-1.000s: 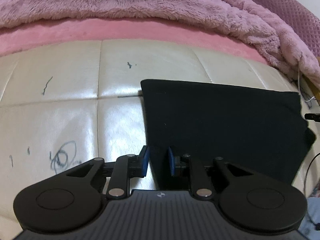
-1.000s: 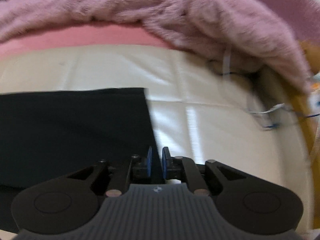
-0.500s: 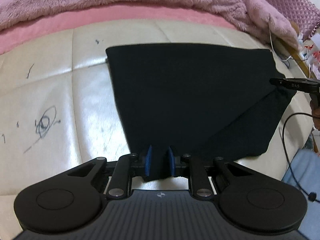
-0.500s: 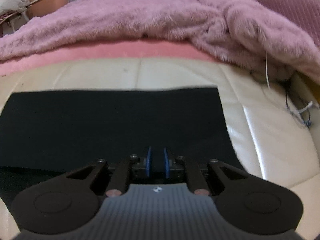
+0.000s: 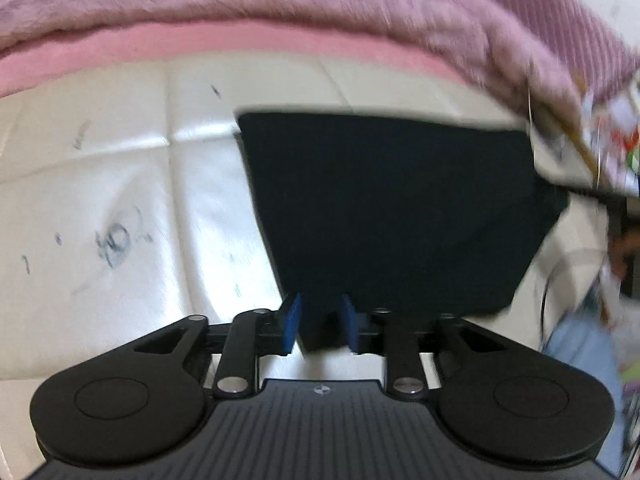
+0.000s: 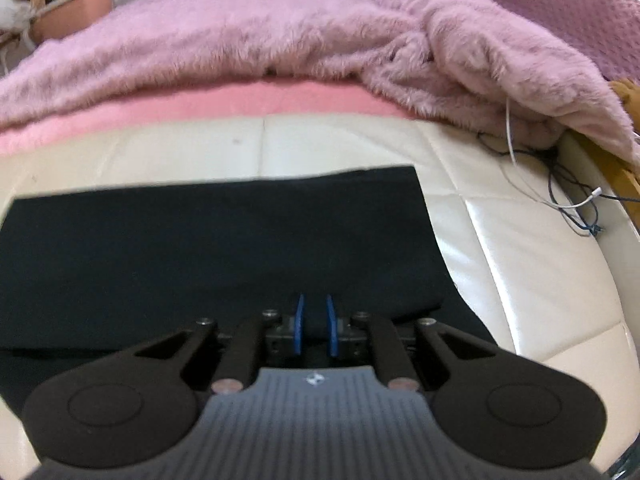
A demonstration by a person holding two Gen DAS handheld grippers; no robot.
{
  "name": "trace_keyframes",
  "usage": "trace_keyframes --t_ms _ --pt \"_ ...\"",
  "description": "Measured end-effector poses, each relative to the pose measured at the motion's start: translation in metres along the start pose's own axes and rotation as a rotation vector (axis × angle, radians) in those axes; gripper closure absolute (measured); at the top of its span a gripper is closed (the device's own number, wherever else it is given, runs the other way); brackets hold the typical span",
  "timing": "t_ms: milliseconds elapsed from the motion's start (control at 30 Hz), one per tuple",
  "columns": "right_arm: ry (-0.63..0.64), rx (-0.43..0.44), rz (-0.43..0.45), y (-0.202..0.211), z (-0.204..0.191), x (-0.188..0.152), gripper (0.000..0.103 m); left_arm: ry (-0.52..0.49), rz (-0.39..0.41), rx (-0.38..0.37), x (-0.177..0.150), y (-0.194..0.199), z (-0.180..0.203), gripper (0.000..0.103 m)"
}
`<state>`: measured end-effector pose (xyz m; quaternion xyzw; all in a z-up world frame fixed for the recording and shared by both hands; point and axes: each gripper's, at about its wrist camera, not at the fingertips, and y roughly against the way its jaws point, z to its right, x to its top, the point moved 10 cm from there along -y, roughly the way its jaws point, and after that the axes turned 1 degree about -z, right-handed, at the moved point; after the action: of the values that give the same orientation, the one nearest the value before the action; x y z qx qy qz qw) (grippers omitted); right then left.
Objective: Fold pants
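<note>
On the glossy cream quilted cushion [image 5: 120, 200], the black pants [image 5: 392, 216] lay folded into a flat, matte rectangle, below a fluffy pink blanket [image 6: 248, 40]. The left gripper [image 5: 319, 322] had just been opening, its blue pads clear of the corner between them. The right gripper [image 6: 315, 325] pinched the pants' near edge.

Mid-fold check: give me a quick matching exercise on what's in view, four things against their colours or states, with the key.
Things:
1. pants
2. fuzzy blanket
3. left gripper
4. right gripper

States:
A. jaws just opening, pads apart around a fabric corner
B. mauve, heaped behind
C. black, flat on the cream cushion
D. jaws narrow, pinching a dark fabric edge

Pairs: 1-C, 2-B, 3-A, 4-D
</note>
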<state>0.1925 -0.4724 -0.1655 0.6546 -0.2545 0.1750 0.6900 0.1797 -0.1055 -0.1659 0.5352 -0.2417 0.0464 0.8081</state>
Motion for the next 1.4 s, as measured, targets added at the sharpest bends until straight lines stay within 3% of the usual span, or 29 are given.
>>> trace_keyframes --t_ms 33,133,333,533,700,800,867,933,1167,1400 --pt "-0.018 0.024 0.015 0.006 -0.004 0.000 0.095 0.049 0.027 -0.013 0.008 0.001 -0.008 0.060" --pt "-0.073 0.129 0.040 0.018 -0.025 -0.002 0.092 0.175 0.072 -0.083 0.021 -0.007 -0.025 0.059" --pt "-0.129 0.283 0.057 0.019 -0.076 -0.005 0.084 0.361 0.074 -0.198 0.026 -0.038 -0.048 0.059" --pt "-0.103 0.288 0.045 0.008 -0.105 -0.013 0.084 0.364 0.077 -0.234 0.028 -0.055 -0.050 0.055" --pt "-0.134 0.293 0.021 -0.004 -0.097 -0.017 0.084 0.380 0.083 -0.340 0.030 -0.063 -0.050 0.056" --pt "-0.144 0.290 0.012 -0.008 -0.094 -0.016 0.084 0.414 0.081 -0.376 0.032 -0.069 -0.052 0.064" --pt "-0.135 0.285 0.002 -0.009 -0.095 -0.017 0.084 0.428 0.075 -0.360 0.031 -0.071 -0.055 0.084" --pt "-0.126 0.277 -0.003 -0.009 -0.096 -0.018 0.084 0.465 0.082 -0.366 0.030 -0.068 -0.058 0.093" --pt "-0.048 0.249 -0.068 -0.010 -0.112 -0.022 0.084 0.476 0.109 -0.285 0.031 -0.038 -0.071 0.096" --pt "0.119 0.297 -0.171 0.003 -0.200 -0.040 0.082 0.451 0.110 -0.176 0.016 0.026 -0.124 0.096"
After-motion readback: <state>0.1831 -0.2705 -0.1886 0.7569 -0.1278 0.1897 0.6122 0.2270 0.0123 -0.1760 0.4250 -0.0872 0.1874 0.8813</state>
